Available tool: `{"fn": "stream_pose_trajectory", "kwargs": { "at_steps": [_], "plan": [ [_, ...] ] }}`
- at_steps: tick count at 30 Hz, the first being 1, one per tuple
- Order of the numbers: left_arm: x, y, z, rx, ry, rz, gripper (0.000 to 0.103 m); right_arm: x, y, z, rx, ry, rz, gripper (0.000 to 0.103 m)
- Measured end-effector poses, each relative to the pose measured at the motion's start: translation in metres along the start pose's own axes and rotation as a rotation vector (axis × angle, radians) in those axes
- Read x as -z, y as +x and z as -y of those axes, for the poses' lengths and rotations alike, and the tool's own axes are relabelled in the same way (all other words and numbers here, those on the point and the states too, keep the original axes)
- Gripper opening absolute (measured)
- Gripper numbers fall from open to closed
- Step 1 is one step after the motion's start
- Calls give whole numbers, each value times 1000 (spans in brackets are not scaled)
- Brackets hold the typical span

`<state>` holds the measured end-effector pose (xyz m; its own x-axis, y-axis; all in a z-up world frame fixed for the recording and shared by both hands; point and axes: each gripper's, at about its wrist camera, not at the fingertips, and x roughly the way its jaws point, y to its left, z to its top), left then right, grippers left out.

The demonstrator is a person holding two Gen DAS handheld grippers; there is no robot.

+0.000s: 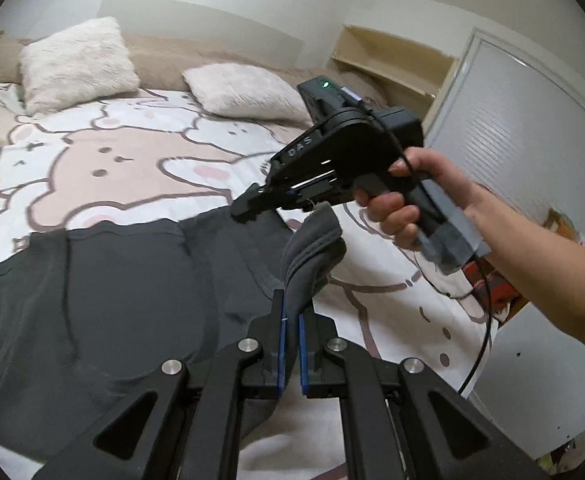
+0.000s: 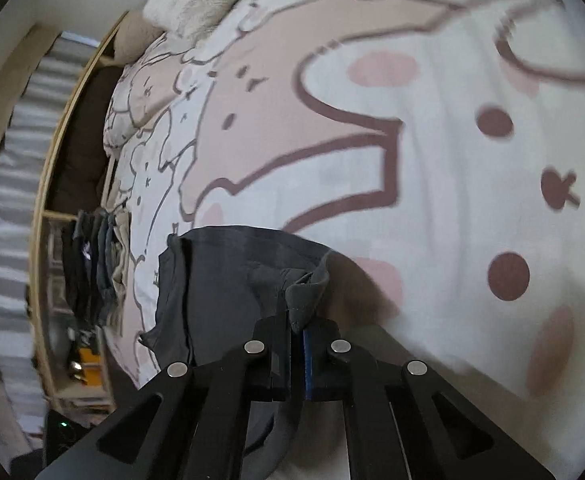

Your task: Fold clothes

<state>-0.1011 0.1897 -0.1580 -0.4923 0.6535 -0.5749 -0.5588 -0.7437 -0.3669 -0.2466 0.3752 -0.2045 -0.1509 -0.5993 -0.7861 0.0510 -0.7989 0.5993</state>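
Note:
A dark grey garment (image 1: 104, 304) lies spread on the bed, mostly to the left in the left wrist view. My left gripper (image 1: 291, 308) is shut on a bunched fold of its right edge, which sticks up past the fingertips. The right gripper (image 1: 244, 210), held in a person's hand (image 1: 396, 208), hovers just above the garment's far edge in that view. In the right wrist view my right gripper (image 2: 297, 326) is shut on a corner of the grey garment (image 2: 228, 276), lifted off the sheet.
The bed sheet (image 1: 140, 164) has a pink and white cartoon print. Two fluffy white pillows (image 1: 76, 64) lie at the head. A wooden shelf (image 2: 72, 264) with folded clothes stands beside the bed. A black cable (image 1: 484, 332) hangs from the right gripper.

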Motion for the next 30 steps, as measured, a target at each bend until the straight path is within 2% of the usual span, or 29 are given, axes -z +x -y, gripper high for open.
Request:
{"fn": "stream_pose_trajectory", "kwargs": {
  "at_steps": [3, 6, 10, 12, 13, 14, 15, 16, 20, 21, 26, 30],
  "plan": [
    [2, 1, -7, 5, -31, -17, 6, -5, 1, -15, 64, -19, -17, 5],
    [5, 10, -7, 23, -42, -44, 6, -11, 5, -7, 147, 52, -31, 5],
    [8, 18, 0, 45, -35, -62, 6, -8, 8, 16, 152, 101, -34, 6],
    [10, 22, 4, 56, -31, -70, 6, -4, 7, 30, 136, 127, -37, 12],
    [11, 24, 6, 61, -29, -75, 6, -1, 5, 36, 128, 141, -27, 35],
    [12, 27, 8, 67, -27, -79, 6, 2, 1, 42, 120, 156, -11, 73],
    [12, 29, 9, 72, -26, -84, 6, 5, -3, 45, 112, 166, 13, 85],
    [13, 30, 8, 76, -33, -91, 6, 9, -8, 49, 84, 176, 40, 88],
    [14, 33, 4, 106, -64, -101, 6, 23, -3, 69, -162, 247, 6, 87],
    [14, 33, 3, 115, -69, -101, 6, 25, 2, 72, -187, 237, -11, 87],
    [15, 30, 1, 137, -76, -102, 6, 5, 20, 61, -225, 108, -82, 87],
    [15, 28, -1, 138, -83, -103, 6, -13, 45, 25, -137, -111, -184, 87]
  ]
}}
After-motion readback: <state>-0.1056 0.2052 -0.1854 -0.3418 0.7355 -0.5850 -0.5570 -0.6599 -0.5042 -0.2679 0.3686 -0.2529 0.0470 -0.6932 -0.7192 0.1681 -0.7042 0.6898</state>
